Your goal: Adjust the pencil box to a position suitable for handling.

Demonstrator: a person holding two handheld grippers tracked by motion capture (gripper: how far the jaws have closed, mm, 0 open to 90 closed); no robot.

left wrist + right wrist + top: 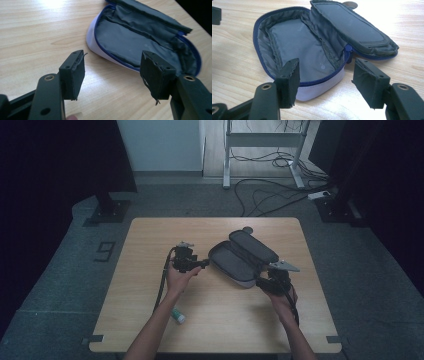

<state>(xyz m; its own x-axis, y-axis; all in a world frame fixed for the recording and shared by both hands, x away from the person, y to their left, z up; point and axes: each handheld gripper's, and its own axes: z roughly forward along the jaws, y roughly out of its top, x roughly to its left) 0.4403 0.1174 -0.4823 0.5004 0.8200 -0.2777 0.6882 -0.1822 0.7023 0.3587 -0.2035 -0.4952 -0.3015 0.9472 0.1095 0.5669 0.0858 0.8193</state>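
Grey fabric lined the pouch (pixel 243 256) that lay unzipped on the wooden surface (pixel 150 270), its lid flap folded back so the empty inside faced up, ready, it seemed, for something to go in. The pouch sat between the two tools: just ahead of the left tool (pixel 112 72), whose jaws stood apart with nothing between them, and directly before the right tool (pixel 325 80), jaws likewise apart and empty, framing the near rim by the blue zipper (pixel 322 81). A small white tube (pixel 178 316) lay behind the left tool, near the person's forearm.
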